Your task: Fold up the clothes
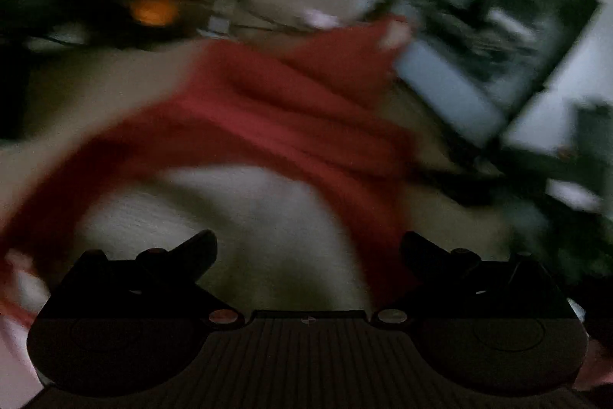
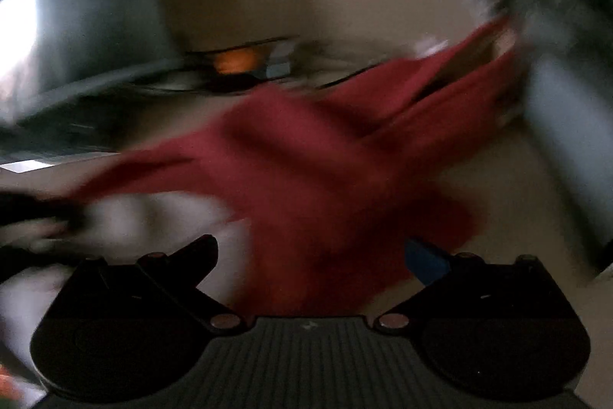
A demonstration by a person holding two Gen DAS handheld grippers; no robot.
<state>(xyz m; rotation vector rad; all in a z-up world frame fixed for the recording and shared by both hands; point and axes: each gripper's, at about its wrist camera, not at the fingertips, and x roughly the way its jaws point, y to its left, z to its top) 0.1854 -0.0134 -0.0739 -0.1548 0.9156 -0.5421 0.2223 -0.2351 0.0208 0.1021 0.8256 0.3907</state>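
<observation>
Dim beige surface point(image 1: 245, 202) fills both views, and every edge on it is smeared by motion blur, so read what follows with that in mind. Your landmark is the red garment point(image 1: 276, 110), which lies across that surface as a loose diagonal band, bunched into soft ridges rather than spread flat.

Your left gripper point(image 1: 308, 250) hangs just short of the garment's near edge with its 2 fingers spread wide and nothing between them; only bare surface shows in the gap. Your right gripper point(image 2: 310, 252) is also spread wide, and the red garment point(image 2: 318, 179) drapes down into the space between its fingers, but neither finger looks pressed onto the cloth, so I judge it has no hold.

Beyond the garment's far end sits a dark-framed pale panel point(image 1: 494, 22), and an orange glow point(image 1: 153, 11) shows past its far side.

As for progress, I see no clean crease or squared stack. You appear to be at the start: flattening, then every fold, is left.
</observation>
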